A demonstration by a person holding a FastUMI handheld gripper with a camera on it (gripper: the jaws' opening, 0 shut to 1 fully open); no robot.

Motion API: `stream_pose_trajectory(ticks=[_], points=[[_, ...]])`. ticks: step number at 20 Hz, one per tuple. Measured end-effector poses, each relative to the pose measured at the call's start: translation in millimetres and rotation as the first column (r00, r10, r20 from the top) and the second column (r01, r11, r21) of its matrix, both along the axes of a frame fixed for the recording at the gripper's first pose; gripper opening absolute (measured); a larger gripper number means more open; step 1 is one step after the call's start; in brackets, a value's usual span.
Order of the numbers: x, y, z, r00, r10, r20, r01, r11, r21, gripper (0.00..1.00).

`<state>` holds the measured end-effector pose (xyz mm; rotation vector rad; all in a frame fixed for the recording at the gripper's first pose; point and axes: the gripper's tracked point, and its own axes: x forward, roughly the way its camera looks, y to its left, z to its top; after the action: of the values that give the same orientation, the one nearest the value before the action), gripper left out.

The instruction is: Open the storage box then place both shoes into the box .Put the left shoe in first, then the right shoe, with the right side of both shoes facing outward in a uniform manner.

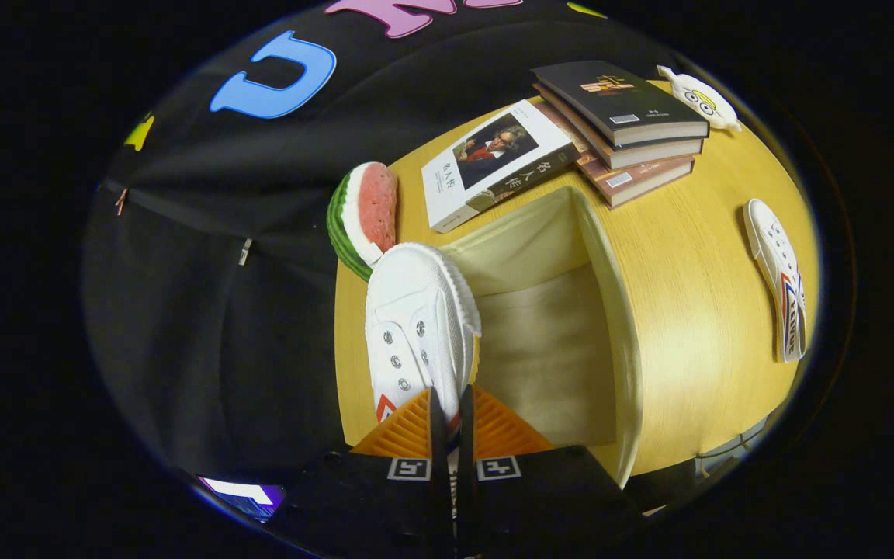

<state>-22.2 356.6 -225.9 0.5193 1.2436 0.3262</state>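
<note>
Fingers [451, 407] of the gripper are pressed close together, clamped on the side wall of a white canvas shoe [418, 330], with only a thin strip of its fabric showing between them. That shoe hangs toe-forward just ahead of them, its eyelets and white rubber toe cap in plain sight, poised over the left edge of the storage box.

Going by size, the yellow wooden worktop [695, 310] comes first, round-looking through the lens, with the booth's dark cloth wall [206, 310] beyond its left edge. Next is the storage box [556, 341], cream-coloured and open, its interior bare and its pale wall curving along the right side; it sits just right of the held shoe. Behind it lies a stack of books [625, 132], three or so, the top one dark-covered. Just beside the stack and nearer the box is a single white book [493, 163] with a portrait on its cover.

Well apart, at the far right of the worktop, lies the second white shoe [781, 291], on its side, a red-and-blue mark visible near its heel end. A toy watermelon slice [365, 217] sits at the worktop's left edge, just beyond the held shoe's toe. Smallest is a white-and-yellow cartoon-eyed object [699, 97] past the book stack; what it is I cannot tell.
</note>
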Motion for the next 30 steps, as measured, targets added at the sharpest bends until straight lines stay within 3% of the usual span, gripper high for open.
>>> stream_pose_trajectory(ticks=[1, 3, 5, 9, 15, 19, 23, 30], points=[[-1, 10, 7, 1.0, -0.004, -0.008, 0.004, 0.998, 0.059, 0.09], [8, 30, 20, 0.999, -0.036, -0.005, 0.037, 0.987, 0.153, 0.54], [16, 13, 36, 0.997, -0.01, 0.071, 0.002, 0.994, 0.105, 0.99], [22, -19, 61, 0.973, 0.08, 0.217, -0.086, 0.996, 0.014, 0.98], [39, -131, 80, 0.944, 0.084, 0.318, -0.048, 0.992, -0.119, 0.98], [49, -219, 73, 0.948, 0.057, 0.312, 0.005, 0.981, -0.194, 0.99], [57, -295, 54, 0.965, -0.012, 0.262, 0.065, 0.978, -0.197, 0.98], [57, -409, -15, 0.985, -0.081, 0.153, 0.118, 0.961, -0.251, 0.99]])
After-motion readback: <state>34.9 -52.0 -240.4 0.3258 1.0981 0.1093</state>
